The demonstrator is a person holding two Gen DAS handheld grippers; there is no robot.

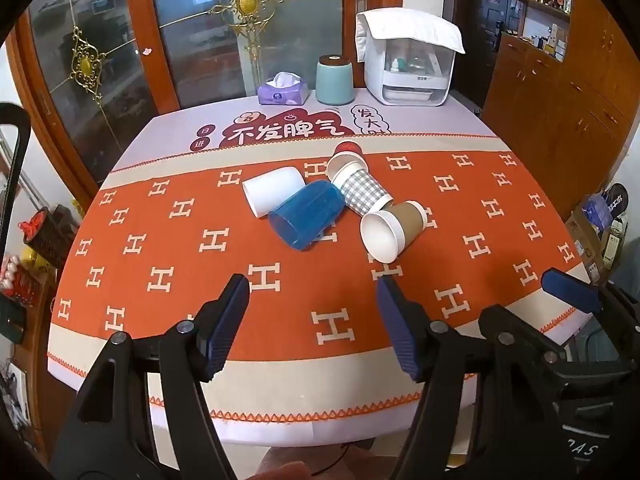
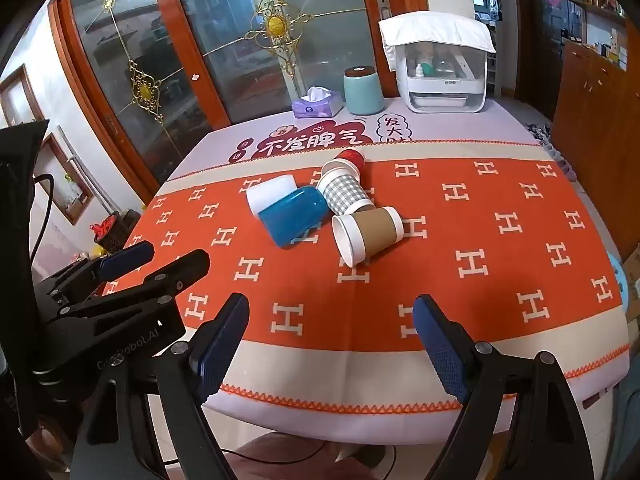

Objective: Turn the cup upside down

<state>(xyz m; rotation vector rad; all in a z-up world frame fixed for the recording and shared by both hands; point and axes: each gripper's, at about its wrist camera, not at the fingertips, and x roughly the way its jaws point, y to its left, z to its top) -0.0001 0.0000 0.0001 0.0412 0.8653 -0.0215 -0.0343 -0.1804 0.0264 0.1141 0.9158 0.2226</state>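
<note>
Cups lay on their sides in a cluster in the middle of the orange tablecloth [image 1: 168,264]: a white cup [image 1: 272,194] touching a blue cup [image 1: 306,218], a checked cup [image 1: 358,186] with a red cup [image 1: 351,149] behind it, and a brown cup [image 1: 394,228] nearest the grippers. The left gripper [image 1: 314,320] and right gripper [image 2: 330,340] hung over the table's near edge, jaws spread and holding nothing. A tissue box [image 1: 283,90] and teal jar [image 1: 335,80] stood at the far side.

Bare cloth [image 1: 312,320] before clustered cups [image 1: 320,204]
</note>
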